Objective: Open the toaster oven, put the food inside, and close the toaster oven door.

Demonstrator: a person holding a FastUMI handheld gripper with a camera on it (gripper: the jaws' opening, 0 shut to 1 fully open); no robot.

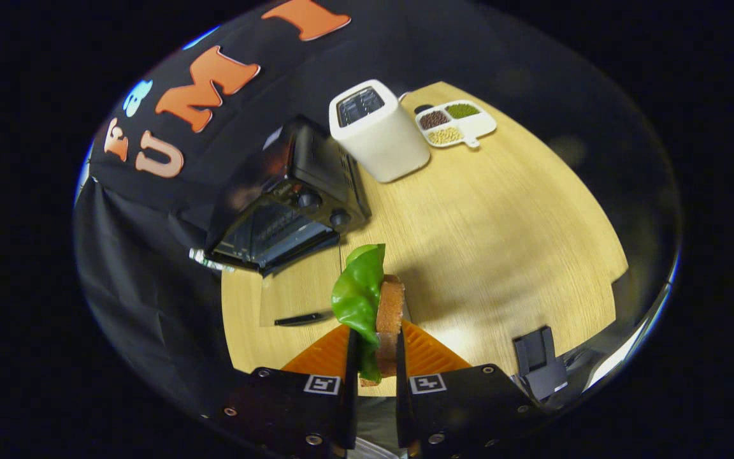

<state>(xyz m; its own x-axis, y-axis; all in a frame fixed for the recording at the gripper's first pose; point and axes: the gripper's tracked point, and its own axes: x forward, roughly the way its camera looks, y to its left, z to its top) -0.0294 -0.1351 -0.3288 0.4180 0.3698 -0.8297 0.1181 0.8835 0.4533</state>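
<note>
1. Between the fingers of the claw [376, 357], the food [373, 306], a slice of toast with a green lettuce leaf against it, is clamped on edge, both fingers pressing its faces. It is held above the desk [501, 242], not resting on it.
2. Beyond the food stands the toaster oven [290, 204], a dark box on the desk. Its glass door [294, 296] is swung down flat on the side of the toaster oven nearest the food, handle outermost, so the cavity appears open.
3. Just beside the toaster oven, on the side away from the booth wall, stands a white pop-up toaster [376, 131]. Further off from the toaster oven past that toaster lies a divided dish [456, 124] holding three kinds of grain or beans.
4. Well apart from the toaster oven, near the claw, a small dark stand [539, 360] sits at the desk edge.
5. Judgement: the opening step looks done; the step in hand is carrying the food in.
6. Judgement: the next move calls for advancing over the lowered door, keeping the slice level with the rack, then releasing inside.
</note>
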